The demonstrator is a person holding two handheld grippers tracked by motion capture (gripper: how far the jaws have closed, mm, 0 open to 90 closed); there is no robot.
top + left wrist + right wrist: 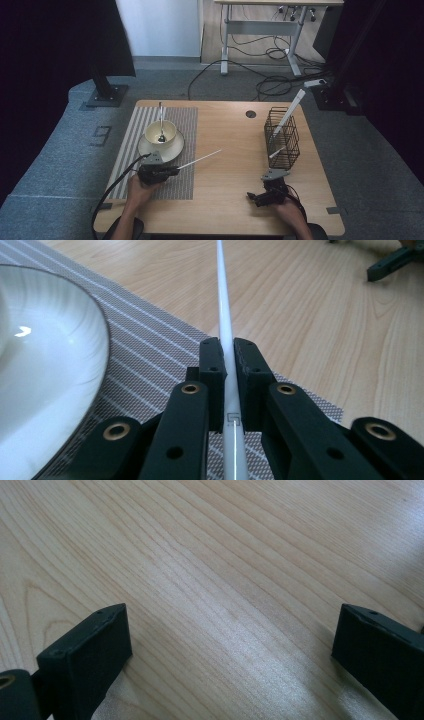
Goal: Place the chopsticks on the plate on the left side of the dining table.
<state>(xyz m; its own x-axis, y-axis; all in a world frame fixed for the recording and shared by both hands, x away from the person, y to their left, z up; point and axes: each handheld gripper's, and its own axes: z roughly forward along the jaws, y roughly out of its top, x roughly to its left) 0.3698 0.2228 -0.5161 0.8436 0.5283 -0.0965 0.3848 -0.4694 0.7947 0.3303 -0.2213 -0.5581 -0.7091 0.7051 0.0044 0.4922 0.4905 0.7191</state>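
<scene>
So at the left of the high view I've got the left gripper (172,170) clamped tight on a long white chopstick (200,160), pinched near its back end, so nearly the whole length sticks out toward the middle of the frame over the wooden table (225,200). That's my worry: held that far back it could pivot or slip in the pads, and a sloppy swing could clip the saucer (150,149) under the cup (161,133) just above it. Lower right, my right gripper (255,197) sits wide open and empty, near the wire basket (281,137).
</scene>
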